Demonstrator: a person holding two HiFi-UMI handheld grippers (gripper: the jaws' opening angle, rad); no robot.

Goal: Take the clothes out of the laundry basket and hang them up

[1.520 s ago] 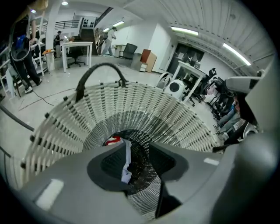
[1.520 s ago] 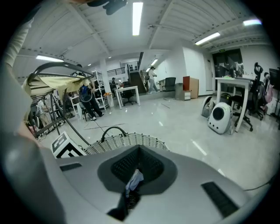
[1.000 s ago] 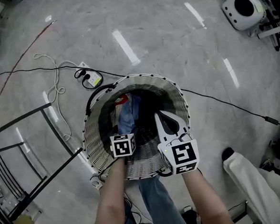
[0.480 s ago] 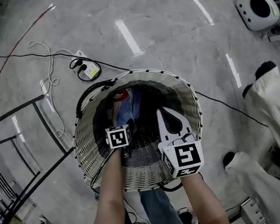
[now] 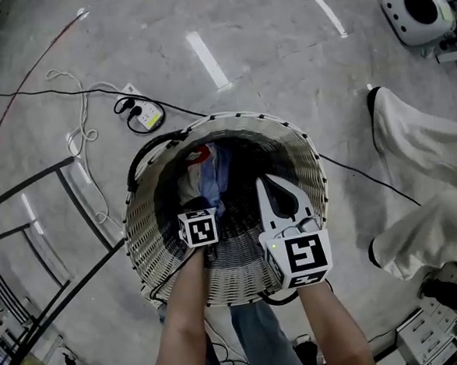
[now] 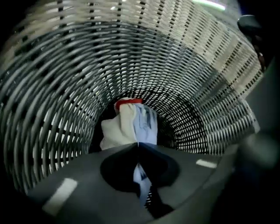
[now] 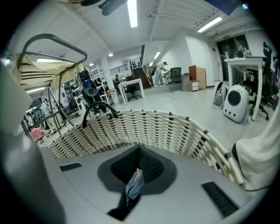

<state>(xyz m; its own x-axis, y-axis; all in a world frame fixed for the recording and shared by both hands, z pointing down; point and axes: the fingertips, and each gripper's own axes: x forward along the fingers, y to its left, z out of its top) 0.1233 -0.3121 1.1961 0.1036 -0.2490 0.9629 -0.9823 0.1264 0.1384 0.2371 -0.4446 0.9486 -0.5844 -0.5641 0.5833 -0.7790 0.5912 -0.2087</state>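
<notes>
A tall woven laundry basket (image 5: 304, 145) stands on the floor below me. At its bottom lies a bundle of clothes (image 5: 204, 172): light blue, white and a bit of red. My left gripper (image 5: 201, 217) reaches steeply down inside the basket. In the left gripper view its jaws (image 6: 138, 144) have just been closing and are shut on a fold of the light blue garment (image 6: 141, 177), with the bundle (image 6: 129, 124) just beyond. My right gripper (image 5: 263, 182) hovers shut over the basket's right inner wall. A scrap of blue cloth (image 7: 133, 186) shows in its jaw slot; whether it is pinched I cannot tell.
A power strip with coiled cables (image 5: 147, 113) lies beyond the basket. A black metal rack frame (image 5: 74, 204) stands at the left. A person in white trousers (image 5: 423, 172) is close on the right. A black cable (image 5: 369, 180) crosses the floor, and a white round device (image 5: 419, 1) sits far right.
Both grippers have sunk lower at the basket, the left one deeper inside. The person in white on the right has stepped further along the floor.
</notes>
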